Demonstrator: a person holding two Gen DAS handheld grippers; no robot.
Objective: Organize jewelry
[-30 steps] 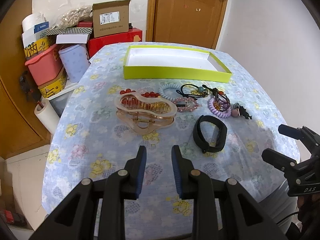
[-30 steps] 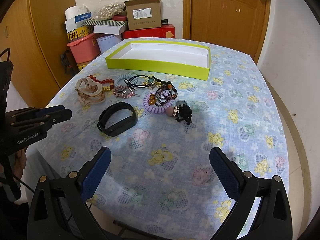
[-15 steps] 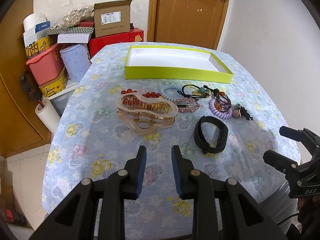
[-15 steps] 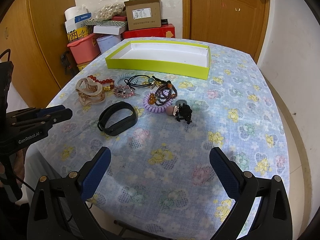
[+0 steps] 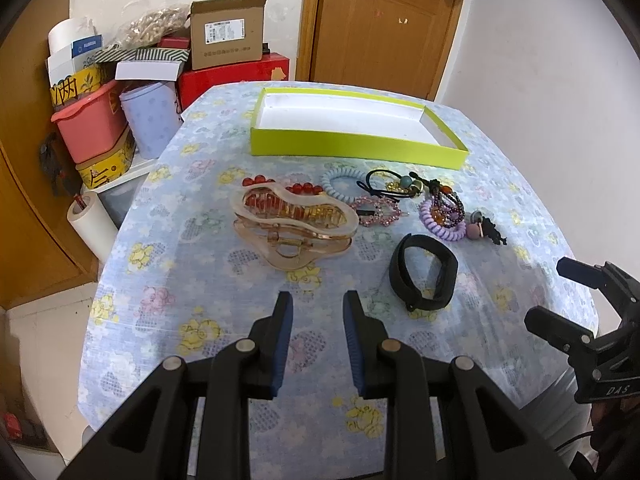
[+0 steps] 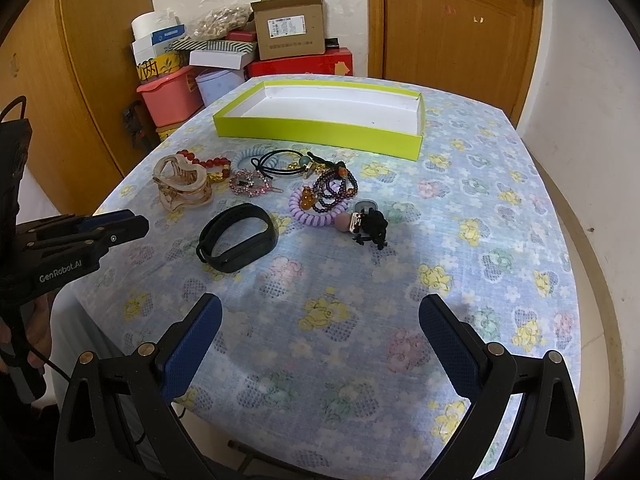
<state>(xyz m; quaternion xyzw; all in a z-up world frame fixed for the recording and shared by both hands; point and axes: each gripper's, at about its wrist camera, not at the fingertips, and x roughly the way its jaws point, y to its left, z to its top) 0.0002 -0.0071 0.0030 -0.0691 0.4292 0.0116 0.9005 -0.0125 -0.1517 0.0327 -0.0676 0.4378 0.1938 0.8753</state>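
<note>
An empty yellow-green tray (image 5: 352,146) (image 6: 316,132) lies at the far side of the flowered tablecloth. In front of it the jewelry is spread out: a big beige hair claw (image 5: 294,224) (image 6: 182,188), a red bead bracelet (image 5: 304,189), a pink rhinestone clip (image 5: 376,210), a purple coil tie (image 5: 442,230) (image 6: 316,216), a black wristband (image 5: 424,278) (image 6: 240,242) and a pink-and-black bobble (image 6: 368,226). My left gripper (image 5: 318,304) (image 6: 140,224) hovers near the table's front edge, open a little, holding nothing. My right gripper (image 6: 320,308) (image 5: 544,291) stands wide open and empty, short of the wristband.
Cardboard boxes (image 5: 226,40), a pink bin (image 5: 90,126) and a paper roll (image 5: 90,222) crowd the floor at the table's back left. A wooden door (image 6: 456,20) stands behind the table and a white wall runs along the right. A hand (image 6: 24,332) grips the left gripper's handle.
</note>
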